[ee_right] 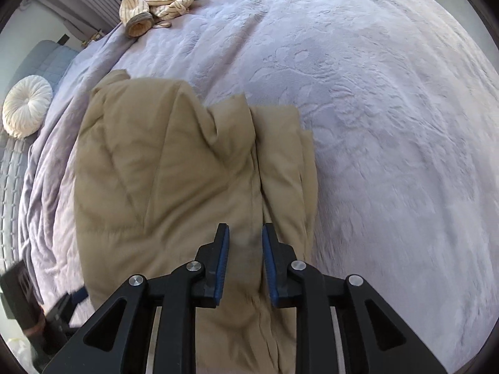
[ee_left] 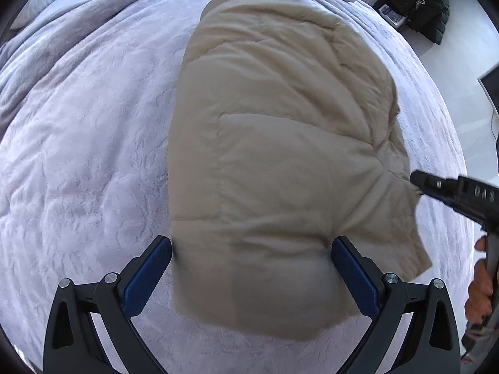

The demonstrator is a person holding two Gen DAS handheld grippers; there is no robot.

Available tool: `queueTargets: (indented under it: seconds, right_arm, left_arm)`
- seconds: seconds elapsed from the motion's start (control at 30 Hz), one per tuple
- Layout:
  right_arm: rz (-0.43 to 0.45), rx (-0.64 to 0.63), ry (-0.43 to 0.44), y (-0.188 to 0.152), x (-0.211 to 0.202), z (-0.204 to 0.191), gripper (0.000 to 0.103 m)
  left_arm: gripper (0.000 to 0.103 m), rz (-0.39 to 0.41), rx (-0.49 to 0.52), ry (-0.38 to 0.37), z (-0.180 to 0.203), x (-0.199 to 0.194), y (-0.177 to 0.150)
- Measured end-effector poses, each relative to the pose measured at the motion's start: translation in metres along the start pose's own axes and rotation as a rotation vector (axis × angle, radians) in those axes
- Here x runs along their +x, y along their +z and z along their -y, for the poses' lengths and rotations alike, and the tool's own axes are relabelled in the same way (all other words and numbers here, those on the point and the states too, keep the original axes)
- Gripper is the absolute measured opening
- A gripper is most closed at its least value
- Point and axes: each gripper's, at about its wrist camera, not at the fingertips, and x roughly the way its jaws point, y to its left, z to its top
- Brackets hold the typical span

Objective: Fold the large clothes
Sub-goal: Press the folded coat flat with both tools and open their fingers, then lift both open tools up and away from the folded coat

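While I am holding my left gripper (ee_left: 251,246) over the near end of the tan padded garment (ee_left: 280,155), its blue-padded fingers (ee_left: 149,277) are standing wide apart, one on each side of the folded bundle and pressing on nothing that I can see. Off to the right of that view my right gripper (ee_left: 418,180) is reaching in at the garment's frayed right edge, with a hand (ee_left: 478,293) wrapped around its grip. From the right wrist camera, the right gripper (ee_right: 245,233) is hanging over a lengthwise seam of the fabric with its jaws a little apart — the cloth is showing in the gap below them, blurred, and I cannot see either pad (ee_right: 223,261) pinching it. The garment (ee_right: 174,187) is lying folded into a long puffy slab on the lavender bedspread (ee_left: 78,155), which is carrying an embossed leafy pattern. Farther out, a heap of cream striped knitwear (ee_right: 162,3) is sitting near the far edge of the bed — and a round white pleated cushion (ee_right: 27,109) is resting beside the bed at the left of the right wrist view. A dark coat (ee_left: 427,3) is hanging in the upper right corner of the left wrist view.
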Motion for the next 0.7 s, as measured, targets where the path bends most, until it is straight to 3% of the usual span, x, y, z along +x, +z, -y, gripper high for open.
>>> queueTargets:
  seconds: [0.3,0.43,0.57,0.7]
  right_arm:
    - [-0.033,0.0,0.024,-0.044,-0.039,-0.007,0.034]
    - [-0.058,-0.004,0.034,-0.06,-0.051,-0.01,0.044]
    - [-0.065,-0.011,0.027,-0.072,-0.064,-0.015,0.054]
    - [-0.042,-0.047,-0.011,-0.081,-0.083,-0.024,0.066]
  left_arm:
    - [0.102,0.036,0.011,0.018,0.01,-0.049,-0.017]
    - [0.102,0.058,0.011,0.027,0.012,-0.07,-0.021]
    - [0.102,0.064,0.036,0.082,0.017,-0.085,-0.025]
    - [0.102,0.095,0.039,0.108,0.021,-0.105,-0.031]
